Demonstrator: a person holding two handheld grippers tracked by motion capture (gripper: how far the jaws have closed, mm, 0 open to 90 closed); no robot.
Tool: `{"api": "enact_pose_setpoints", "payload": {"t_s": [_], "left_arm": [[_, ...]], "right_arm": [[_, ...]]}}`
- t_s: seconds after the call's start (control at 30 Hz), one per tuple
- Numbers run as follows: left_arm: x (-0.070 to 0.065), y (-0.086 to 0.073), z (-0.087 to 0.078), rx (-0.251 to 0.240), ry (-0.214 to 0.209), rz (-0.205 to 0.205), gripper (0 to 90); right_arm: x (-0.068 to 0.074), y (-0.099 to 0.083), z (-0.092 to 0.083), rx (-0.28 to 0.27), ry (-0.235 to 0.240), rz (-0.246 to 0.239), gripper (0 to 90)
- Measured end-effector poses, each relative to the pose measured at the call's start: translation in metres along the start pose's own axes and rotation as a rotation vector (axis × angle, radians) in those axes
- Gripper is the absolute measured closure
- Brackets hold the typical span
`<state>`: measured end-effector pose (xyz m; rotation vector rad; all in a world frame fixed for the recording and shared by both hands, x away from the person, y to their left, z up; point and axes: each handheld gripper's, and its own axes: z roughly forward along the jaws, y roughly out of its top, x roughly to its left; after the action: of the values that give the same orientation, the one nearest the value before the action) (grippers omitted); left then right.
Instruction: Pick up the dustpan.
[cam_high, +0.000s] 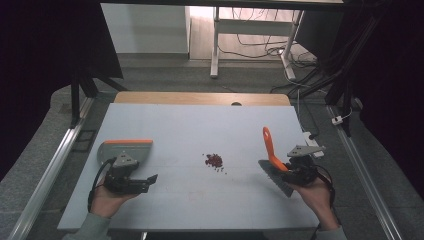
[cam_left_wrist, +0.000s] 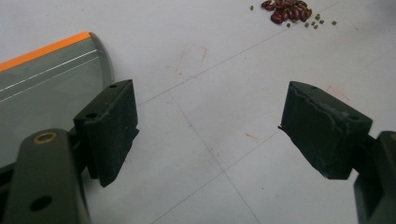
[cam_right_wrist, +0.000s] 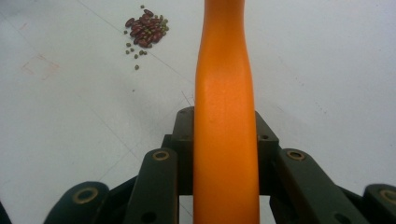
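Behind the pale table (cam_high: 150, 125), a white desk frame (cam_high: 215, 45) stood on grey floor (cam_high: 165, 75), with dark cables (cam_high: 260, 47) nearby.

Lab, alu frame (cam_high: 50, 165), cables (cam_high: 260, 47) (floor)

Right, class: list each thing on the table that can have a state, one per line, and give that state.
Left claw: open, nothing between the jaws, beside the dustpan.
Right claw: shut on the brush handle.
Brush: held, orange handle tilted up, bristles low at the table.
Dustpan: lying flat on the table, not gripped.
Beans: spilled in a small pile mid-table, not yet swept.
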<state>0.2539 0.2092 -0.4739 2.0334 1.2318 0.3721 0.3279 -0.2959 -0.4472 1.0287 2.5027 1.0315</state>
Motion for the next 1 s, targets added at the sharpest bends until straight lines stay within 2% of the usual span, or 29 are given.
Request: {"api": "enact_pose_setpoints", "payload": {"t_s": [0.27,0.3,0.33,0.5,0.63,1.0], "left_arm": [[-0.005,0.004,-0.004,0.026,0.006,-0.007,20.1],[-0.005,0.007,-0.007,0.03,0.025,-0.014,20.1],[-0.005,0.007,-0.007,0.03,0.025,-0.014,20.1],[0.0,0.016,-0.019,0.03,0.052,-0.049,20.1],[0.003,0.018,-0.022,0.035,0.065,-0.05,20.2],[0.021,0.016,-0.035,0.076,0.091,-0.066,20.1]], "right_arm": [[0.002,0.003,-0.002,0.003,-0.013,-0.013,70.9],[0.002,0.003,-0.003,-0.001,-0.012,-0.013,70.9],[0.001,0.004,-0.004,-0.004,-0.013,-0.013,70.9],[0.001,0.004,-0.005,-0.006,-0.019,-0.022,70.9],[0.001,0.004,-0.006,-0.004,-0.021,-0.015,70.9],[0.006,0.006,-0.004,0.001,-0.022,-0.029,70.9]]}}
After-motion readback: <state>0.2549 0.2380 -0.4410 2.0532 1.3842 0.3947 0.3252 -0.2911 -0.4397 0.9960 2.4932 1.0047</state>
